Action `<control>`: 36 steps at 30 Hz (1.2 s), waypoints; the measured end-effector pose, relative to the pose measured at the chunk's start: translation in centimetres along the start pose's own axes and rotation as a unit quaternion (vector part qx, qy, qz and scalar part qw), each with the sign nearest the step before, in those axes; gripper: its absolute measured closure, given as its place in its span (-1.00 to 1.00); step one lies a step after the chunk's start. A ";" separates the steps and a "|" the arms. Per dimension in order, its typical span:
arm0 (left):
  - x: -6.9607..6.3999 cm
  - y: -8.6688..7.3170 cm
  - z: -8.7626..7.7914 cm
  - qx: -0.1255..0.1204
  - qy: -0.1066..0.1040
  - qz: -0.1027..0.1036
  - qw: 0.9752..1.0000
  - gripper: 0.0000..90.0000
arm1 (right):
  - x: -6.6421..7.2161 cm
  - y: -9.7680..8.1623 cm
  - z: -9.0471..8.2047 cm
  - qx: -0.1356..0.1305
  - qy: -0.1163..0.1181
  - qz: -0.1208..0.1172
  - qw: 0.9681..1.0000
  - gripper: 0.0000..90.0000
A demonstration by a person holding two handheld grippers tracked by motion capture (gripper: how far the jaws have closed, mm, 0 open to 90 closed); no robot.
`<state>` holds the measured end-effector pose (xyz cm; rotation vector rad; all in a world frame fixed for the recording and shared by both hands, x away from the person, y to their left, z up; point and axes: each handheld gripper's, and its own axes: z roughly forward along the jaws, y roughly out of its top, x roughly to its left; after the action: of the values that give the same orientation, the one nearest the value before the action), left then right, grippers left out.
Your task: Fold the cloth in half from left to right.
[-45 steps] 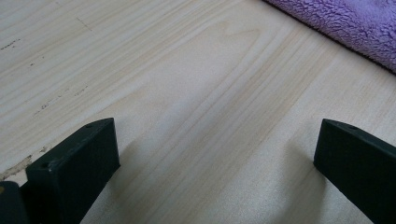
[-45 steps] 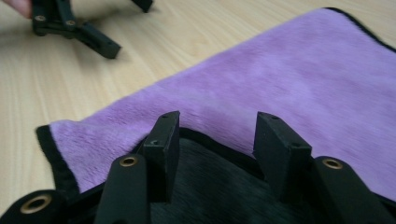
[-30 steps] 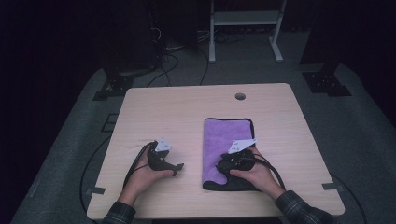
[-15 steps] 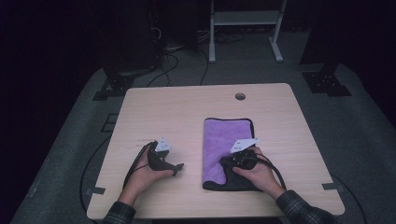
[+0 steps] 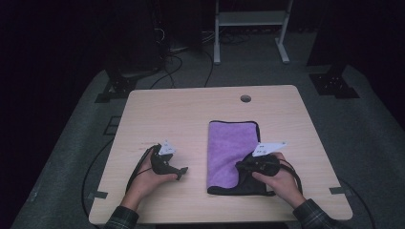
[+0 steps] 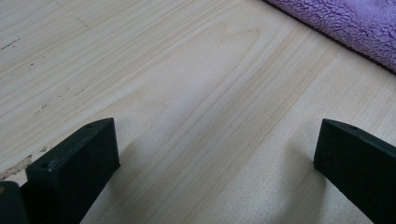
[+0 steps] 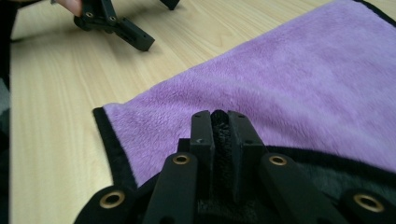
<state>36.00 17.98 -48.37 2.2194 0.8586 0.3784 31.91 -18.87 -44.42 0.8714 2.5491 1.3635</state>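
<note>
Where the purple towel (image 5: 233,148) lies folded on the table's (image 5: 191,109) right half, its near edge is pinched by the right gripper (image 5: 243,167). Right gripper view: jaws pressed together on the black-trimmed hem, having just closed, w/ dark fabric bunched between the pads; purple pile spreads beyond, and the trim runs down the towel's left side. High view can't show that pinch, since the hand (image 5: 279,179) covers most of the gripper, but it gives the layout: towel long axis running away from the person, hole (image 5: 245,98) in the tabletop beyond its far end.

Left gripper (image 5: 179,172) rests on bare wood, well apart from the towel's left edge, held by the left hand (image 5: 148,181). Left gripper view: jaws spread wide, nothing between them but wood grain; towel corner (image 6: 355,23) at top right. Right gripper view also catches the left gripper (image 7: 140,39) farther off, top left.
</note>
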 end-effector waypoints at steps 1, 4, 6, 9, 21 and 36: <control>0.0 0.0 0.0 0.000 0.000 0.000 1.000 -1.00 | 0.0 -0.2 -0.4 -0.003 -0.002 0.000 1.000 0.80; 0.0 0.0 0.0 0.000 0.000 0.000 1.000 -1.00 | 0.1 -0.8 -1.6 -0.012 -0.007 0.007 1.000 0.80; 0.0 0.0 0.0 0.000 0.000 0.000 1.000 -1.00 | 0.2 -1.0 -2.2 -0.018 -0.009 0.013 1.000 0.80; 0.0 0.0 0.0 0.000 0.000 0.000 1.000 -1.00 | 0.5 -1.6 -3.1 -0.021 -0.016 0.019 0.999 0.80; 0.0 0.0 0.0 0.000 0.001 -0.001 1.000 -1.00 | 1.1 -4.7 -4.4 0.035 -0.058 0.010 0.998 0.66; 0.0 0.0 0.0 -0.001 0.002 -0.001 1.000 -1.00 | 0.6 -6.6 -8.1 0.007 -0.084 0.029 0.996 0.54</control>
<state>35.95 17.97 -48.37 2.2174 0.8625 0.3826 25.68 -27.19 -44.82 1.0231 2.4274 1.2327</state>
